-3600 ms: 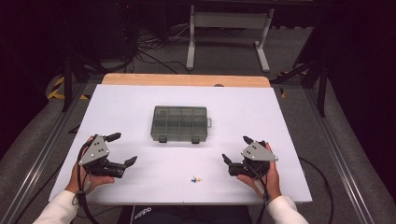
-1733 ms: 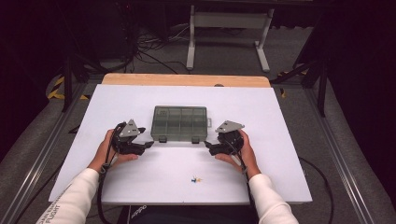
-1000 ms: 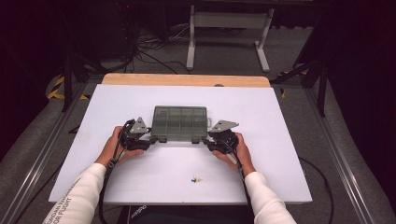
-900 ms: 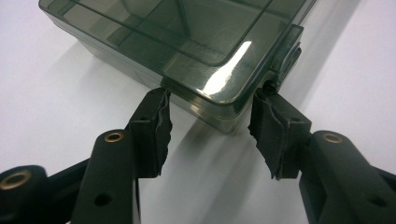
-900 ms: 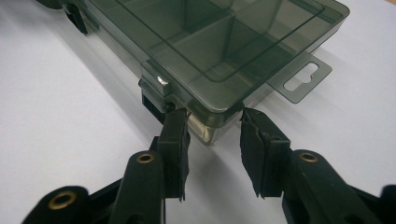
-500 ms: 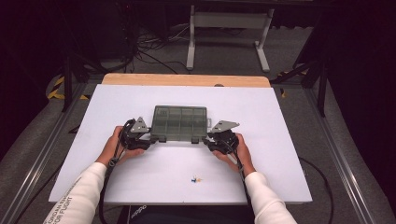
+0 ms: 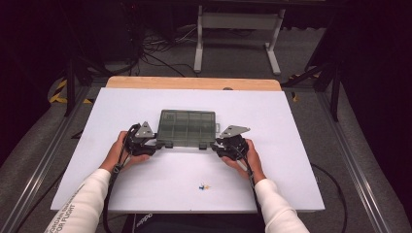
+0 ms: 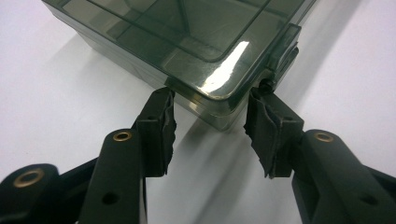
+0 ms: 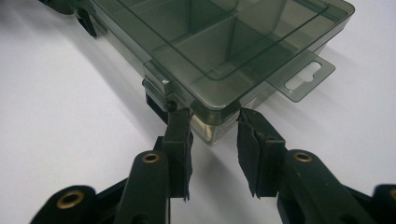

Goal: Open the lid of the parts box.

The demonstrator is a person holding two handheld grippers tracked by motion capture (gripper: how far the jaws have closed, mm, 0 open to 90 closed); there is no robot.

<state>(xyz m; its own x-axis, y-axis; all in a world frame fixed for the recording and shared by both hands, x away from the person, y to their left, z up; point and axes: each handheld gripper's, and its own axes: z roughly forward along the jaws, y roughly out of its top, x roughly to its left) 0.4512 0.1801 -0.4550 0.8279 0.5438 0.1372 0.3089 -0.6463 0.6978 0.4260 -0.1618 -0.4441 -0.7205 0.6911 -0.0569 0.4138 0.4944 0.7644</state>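
Observation:
A smoky clear compartment box (image 7: 187, 127) lies with its lid closed mid-table. My left gripper (image 7: 156, 144) is at its near left corner and my right gripper (image 7: 216, 145) at its near right corner. In the left gripper view the box (image 8: 187, 37) has its corner between the jaws of the left gripper (image 8: 212, 93), and both fingertips (image 8: 163, 100) touch its sides. In the right gripper view the box (image 9: 224, 42) sits likewise in the right gripper (image 9: 212, 114), one tip under a latch (image 9: 159, 86). Both pairs of jaws have just been closing on the corners.
The white table top (image 7: 291, 160) has a wooden far edge (image 7: 194, 82). A tiny blue and yellow item (image 7: 204, 186) lies near the front. The box's hang tab (image 9: 303, 74) sticks out on its right side. Cables and a metal stand lie on the floor beyond.
Both hands came in from the table's front corners to the box's near corners and have stayed there for the last second. The box has not moved.

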